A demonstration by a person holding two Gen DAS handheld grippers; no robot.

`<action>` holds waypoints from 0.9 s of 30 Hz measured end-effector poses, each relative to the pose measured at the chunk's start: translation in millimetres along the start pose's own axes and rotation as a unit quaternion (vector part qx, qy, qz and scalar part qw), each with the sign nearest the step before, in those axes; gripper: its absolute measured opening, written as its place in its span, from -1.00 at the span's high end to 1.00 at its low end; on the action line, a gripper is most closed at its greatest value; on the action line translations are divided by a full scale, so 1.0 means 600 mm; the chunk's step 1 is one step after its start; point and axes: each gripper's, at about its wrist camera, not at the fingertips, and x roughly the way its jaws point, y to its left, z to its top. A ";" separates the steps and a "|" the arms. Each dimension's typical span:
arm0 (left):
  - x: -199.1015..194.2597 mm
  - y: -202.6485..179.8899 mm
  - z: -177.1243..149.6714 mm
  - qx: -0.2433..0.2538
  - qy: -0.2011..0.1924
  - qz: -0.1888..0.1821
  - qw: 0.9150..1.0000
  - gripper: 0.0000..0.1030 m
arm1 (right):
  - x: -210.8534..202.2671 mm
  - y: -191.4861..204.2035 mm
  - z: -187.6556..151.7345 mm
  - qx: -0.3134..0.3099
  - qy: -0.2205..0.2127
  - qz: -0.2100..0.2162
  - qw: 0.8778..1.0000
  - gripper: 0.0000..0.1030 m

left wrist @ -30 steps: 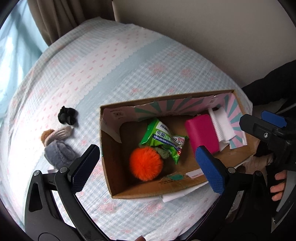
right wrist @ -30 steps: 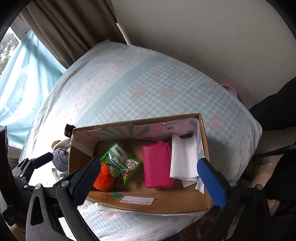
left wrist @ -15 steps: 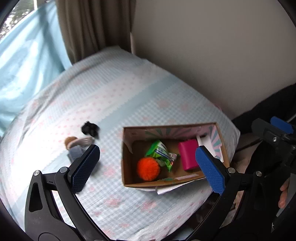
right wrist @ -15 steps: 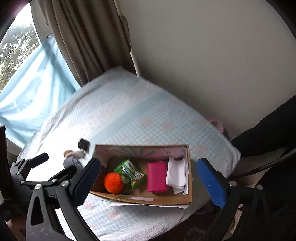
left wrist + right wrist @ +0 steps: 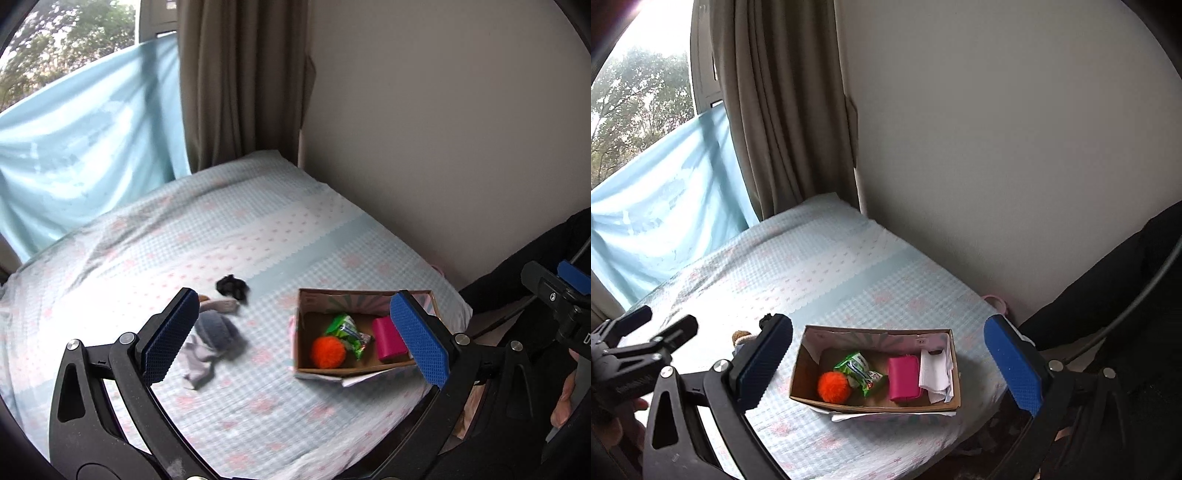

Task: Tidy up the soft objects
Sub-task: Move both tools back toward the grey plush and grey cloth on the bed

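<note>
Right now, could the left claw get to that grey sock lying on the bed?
Probably yes. The left claw is open and holds nothing, and the grey sock lies in the open on the bed, outside the box, with nothing on top of it. The claw would need to come down first.

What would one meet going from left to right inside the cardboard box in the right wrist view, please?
Fluffy orange pompom → green plastic snack packet → flat pink pouch → folded white cloth.
</note>
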 end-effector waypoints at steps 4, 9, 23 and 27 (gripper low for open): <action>-0.044 0.046 -0.009 0.006 -0.015 0.006 1.000 -0.99 | -0.034 0.034 -0.012 0.015 -0.012 0.006 1.000 -1.00; -0.083 0.131 -0.029 -0.005 -0.027 0.019 0.999 -0.99 | -0.057 0.092 -0.026 0.014 -0.015 0.025 0.999 -1.00; -0.045 0.343 -0.131 -0.041 0.002 0.073 0.996 -0.99 | 0.031 0.281 -0.102 -0.024 0.023 0.112 0.993 -1.00; 0.016 0.382 -0.172 -0.048 0.026 0.077 0.996 -0.99 | 0.092 0.332 -0.131 -0.041 0.040 0.123 0.991 -1.00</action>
